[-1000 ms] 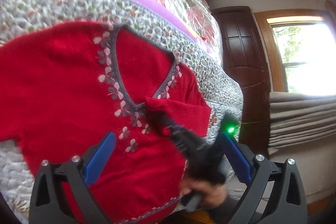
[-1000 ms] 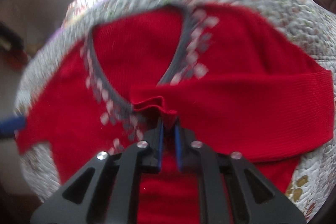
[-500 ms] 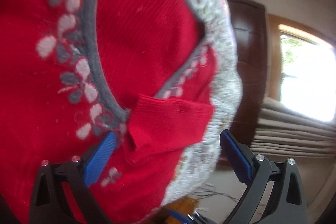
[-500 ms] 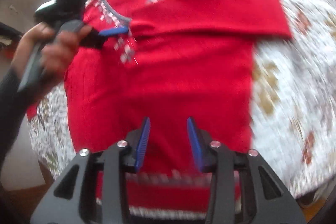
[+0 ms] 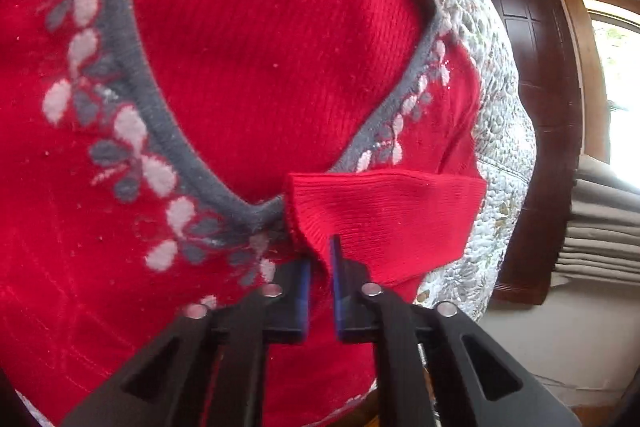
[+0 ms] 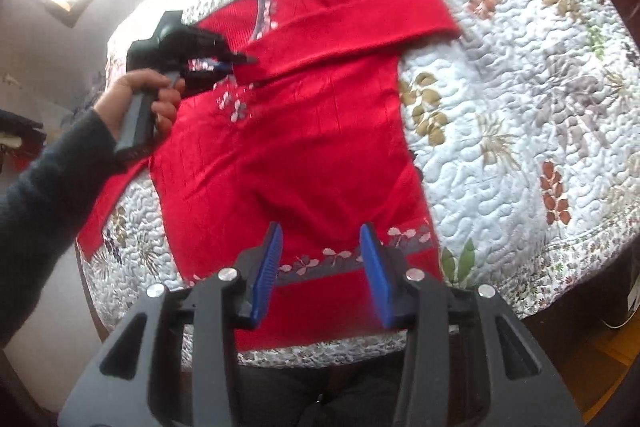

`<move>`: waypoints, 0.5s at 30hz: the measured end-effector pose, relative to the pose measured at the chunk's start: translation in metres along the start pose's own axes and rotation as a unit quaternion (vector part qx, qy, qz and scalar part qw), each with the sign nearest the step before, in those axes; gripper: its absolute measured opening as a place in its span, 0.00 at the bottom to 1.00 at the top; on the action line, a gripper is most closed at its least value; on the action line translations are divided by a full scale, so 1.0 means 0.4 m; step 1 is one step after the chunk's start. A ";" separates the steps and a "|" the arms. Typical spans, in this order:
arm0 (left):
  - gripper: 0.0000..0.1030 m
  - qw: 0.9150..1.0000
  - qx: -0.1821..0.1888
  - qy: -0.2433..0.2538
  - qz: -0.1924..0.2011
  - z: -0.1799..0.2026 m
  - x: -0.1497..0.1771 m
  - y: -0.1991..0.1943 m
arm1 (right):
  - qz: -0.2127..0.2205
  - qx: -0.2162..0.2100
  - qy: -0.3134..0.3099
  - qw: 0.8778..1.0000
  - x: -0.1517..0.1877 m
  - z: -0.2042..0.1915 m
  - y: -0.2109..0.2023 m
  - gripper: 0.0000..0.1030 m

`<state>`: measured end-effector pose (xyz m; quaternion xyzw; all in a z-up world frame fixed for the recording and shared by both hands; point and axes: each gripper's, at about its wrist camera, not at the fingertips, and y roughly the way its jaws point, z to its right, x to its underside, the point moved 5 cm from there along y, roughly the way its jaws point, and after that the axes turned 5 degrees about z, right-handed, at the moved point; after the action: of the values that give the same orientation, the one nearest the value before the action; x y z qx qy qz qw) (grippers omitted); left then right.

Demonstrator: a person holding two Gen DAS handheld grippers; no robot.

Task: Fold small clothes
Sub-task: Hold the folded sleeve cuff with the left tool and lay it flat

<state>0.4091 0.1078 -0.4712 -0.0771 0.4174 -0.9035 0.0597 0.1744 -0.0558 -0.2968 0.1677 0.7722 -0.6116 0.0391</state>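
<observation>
a red knitted sweater [image 6: 288, 131] lies front up and flat on a quilted floral bedspread [image 6: 520, 75], its grey v-neck [image 5: 160, 115] edged with pale and grey flower motifs and a matching flower band along the hem [image 6: 340, 259]. one sleeve [image 6: 360, 23] is folded across the chest, its cuff [image 5: 384, 215] ending just beside the point of the v-neck. the other sleeve [image 6: 104, 203] trails off toward the bedspread's edge.

the left tongs [image 5: 320, 267] are drawn nearly together at that cuff, with the cuff's edge between the blue pads [image 5: 335, 279]; they look clamped on the cuff. a hand [image 6: 140, 95] in a dark sleeve [image 6: 48, 179] grips their handle, seen from the right wrist view.

the right tongs [image 6: 322, 267] hang above the sweater's hem, fingers well apart and holding nothing.

beyond the bed, the left wrist view shows a dark wooden door [image 5: 532, 115], a bright window [image 5: 616, 75] and a stack of folded beige fabric [image 5: 600, 227].
</observation>
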 end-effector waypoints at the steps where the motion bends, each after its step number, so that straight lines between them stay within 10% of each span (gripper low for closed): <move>1: 0.06 1.000 -0.009 0.012 0.003 0.013 0.002 -0.012 | 0.005 0.000 0.004 1.000 -0.001 0.004 -0.015 0.39; 15: 0.04 0.990 0.009 0.124 0.061 0.151 0.001 -0.292 | 0.018 -0.011 0.047 0.999 0.036 -0.015 -0.051 0.40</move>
<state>0.4149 0.1381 -0.3434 0.0620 0.4174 -0.9044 0.0634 0.1554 -0.0512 -0.2801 0.2095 0.7768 -0.5936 0.0160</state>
